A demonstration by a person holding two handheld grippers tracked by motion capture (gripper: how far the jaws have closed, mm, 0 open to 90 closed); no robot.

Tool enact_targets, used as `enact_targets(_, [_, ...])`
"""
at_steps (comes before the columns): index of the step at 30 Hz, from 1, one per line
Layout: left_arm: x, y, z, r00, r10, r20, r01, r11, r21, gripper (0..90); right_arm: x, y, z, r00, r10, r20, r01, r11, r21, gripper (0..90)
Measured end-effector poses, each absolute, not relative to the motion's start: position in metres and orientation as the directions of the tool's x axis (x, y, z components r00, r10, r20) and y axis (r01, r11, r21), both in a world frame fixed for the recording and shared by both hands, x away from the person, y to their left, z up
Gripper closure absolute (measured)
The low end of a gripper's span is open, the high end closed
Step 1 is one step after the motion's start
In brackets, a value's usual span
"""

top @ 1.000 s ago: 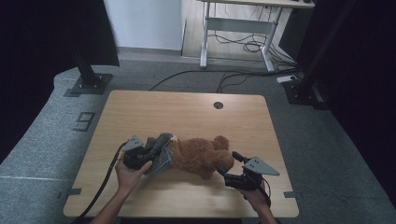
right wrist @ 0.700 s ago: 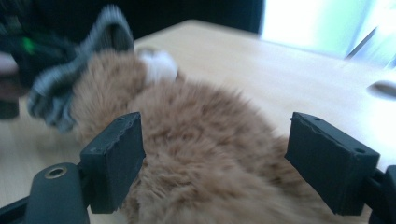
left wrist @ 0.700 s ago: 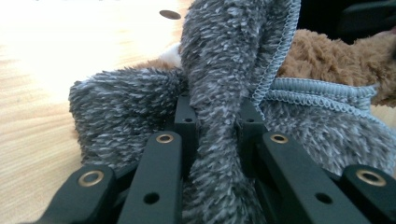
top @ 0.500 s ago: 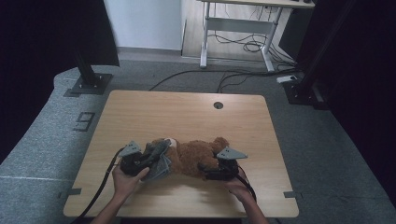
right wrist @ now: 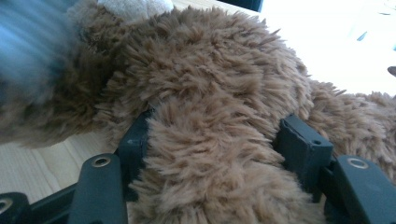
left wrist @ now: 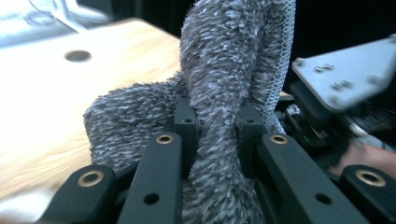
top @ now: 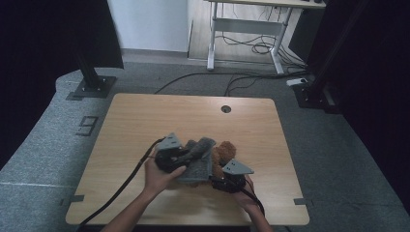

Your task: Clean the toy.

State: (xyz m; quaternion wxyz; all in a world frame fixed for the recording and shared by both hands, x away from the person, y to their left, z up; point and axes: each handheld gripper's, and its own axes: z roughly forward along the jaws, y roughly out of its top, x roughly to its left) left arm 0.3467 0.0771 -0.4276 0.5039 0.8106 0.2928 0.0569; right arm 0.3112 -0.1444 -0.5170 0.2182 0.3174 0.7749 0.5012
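A brown teddy bear (top: 224, 151) lies on the wooden table (top: 193, 116), near the front. My left gripper (top: 196, 153) is shut on a grey fuzzy cloth (top: 199, 167), lifted and draped over the bear's left side. In the left gripper view the cloth (left wrist: 224, 70) is bunched between the pads of the left gripper (left wrist: 217, 126). At the bear's front right sits my right gripper (top: 220, 181). Its jaws have just been closing, and in the right gripper view they (right wrist: 215, 135) squeeze a lobe of the bear's fur (right wrist: 201, 84) from both sides.
A round cable hole (top: 226, 108) sits in the table's far middle. Bare tabletop lies to the left, right and back of the bear. The left gripper's black cable (top: 121, 188) trails off the front edge. Stand bases and a desk frame are on the carpet beyond.
My left gripper has risen and moved right with the grey cloth, which now covers more of the bear. My right gripper moved left onto the bear and its jaws narrowed.
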Motion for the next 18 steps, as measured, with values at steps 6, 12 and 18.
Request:
enact_targets(6, [0.362,0.068,-0.456,0.804,0.558,-0.207,0.467,-0.376,0.801,76.1,0.310,-0.146,-0.522,-0.690,0.724,-0.025,0.273,0.292,0.916,39.3])
enact_targets(12, [0.355,0.106,-0.460,0.762,0.625,-0.170,0.472,-0.355,0.807,76.4,0.310,-0.146,-0.525,-0.670,0.742,-0.016,0.291,0.282,0.914,42.1])
enact_targets(18, [0.340,0.143,-0.473,0.758,0.621,-0.200,0.458,-0.288,0.841,77.4,0.310,-0.140,-0.529,-0.677,0.735,-0.042,0.290,0.319,0.902,45.3])
